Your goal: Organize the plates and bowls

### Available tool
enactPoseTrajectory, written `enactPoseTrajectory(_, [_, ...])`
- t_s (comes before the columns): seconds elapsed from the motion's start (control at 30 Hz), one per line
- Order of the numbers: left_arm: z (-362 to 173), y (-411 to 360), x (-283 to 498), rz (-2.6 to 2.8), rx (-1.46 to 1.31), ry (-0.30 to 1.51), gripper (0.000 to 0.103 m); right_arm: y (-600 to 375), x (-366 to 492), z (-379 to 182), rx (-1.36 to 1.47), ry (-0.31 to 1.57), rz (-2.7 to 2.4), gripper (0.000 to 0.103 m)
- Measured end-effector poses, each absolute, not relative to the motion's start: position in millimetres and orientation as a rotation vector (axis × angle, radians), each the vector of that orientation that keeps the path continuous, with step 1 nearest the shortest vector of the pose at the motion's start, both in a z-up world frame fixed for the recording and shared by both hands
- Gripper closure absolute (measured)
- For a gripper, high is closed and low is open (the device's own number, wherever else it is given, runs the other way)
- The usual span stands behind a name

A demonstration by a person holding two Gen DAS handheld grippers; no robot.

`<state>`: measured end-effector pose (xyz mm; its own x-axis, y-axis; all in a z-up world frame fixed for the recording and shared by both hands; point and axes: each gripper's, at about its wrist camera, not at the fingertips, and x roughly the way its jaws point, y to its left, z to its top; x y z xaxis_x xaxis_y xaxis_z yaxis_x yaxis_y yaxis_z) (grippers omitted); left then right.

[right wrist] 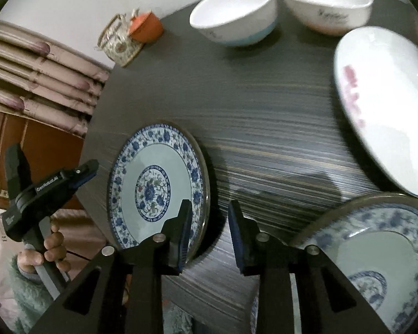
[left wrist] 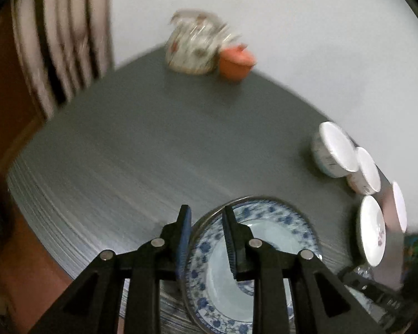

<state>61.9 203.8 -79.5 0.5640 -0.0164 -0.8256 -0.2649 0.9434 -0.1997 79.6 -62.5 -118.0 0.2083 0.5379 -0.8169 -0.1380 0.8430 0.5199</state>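
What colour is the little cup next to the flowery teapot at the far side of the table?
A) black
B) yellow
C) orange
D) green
C: the small orange cup sits right beside the flower-patterned teapot at the far edge of the dark wood-grain table, and it looks orange in the left wrist view too.

Your right gripper stands open over the table, its left finger overlapping the blue-patterned plate; two bowls beyond.
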Motion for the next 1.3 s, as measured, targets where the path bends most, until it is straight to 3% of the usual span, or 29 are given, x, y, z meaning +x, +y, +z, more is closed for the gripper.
enactPoseTrajectory(0.2, [-44, 147, 30, 0.026, -0.168, 0.797, 0.079, -100, 54, -93, 0.399, 1.205, 0.457, 0.076])
enactPoseTrajectory(0.37, [-37, 105, 17, -0.117, -0.185, 0.791, 0.077, -133, 21, -76, 0.341, 1.133, 0.409, 0.076])
enactPoseTrajectory(0.5, [-42, 69, 14, -0.194, -0.198, 0.835, 0.063, -155, -2, -63, 0.292, 1.089, 0.378, 0.076])
enactPoseTrajectory(1.13, [-86, -6, 6, -0.257, -0.219, 1.128, 0.062, -262, -47, -87, 0.356, 1.123, 0.228, 0.076])
enactPoseTrajectory(1.3, [-104, -2, 6, -0.337, -0.366, 1.187, 0.062, -275, -45, -103, 0.402, 1.155, 0.234, 0.076])
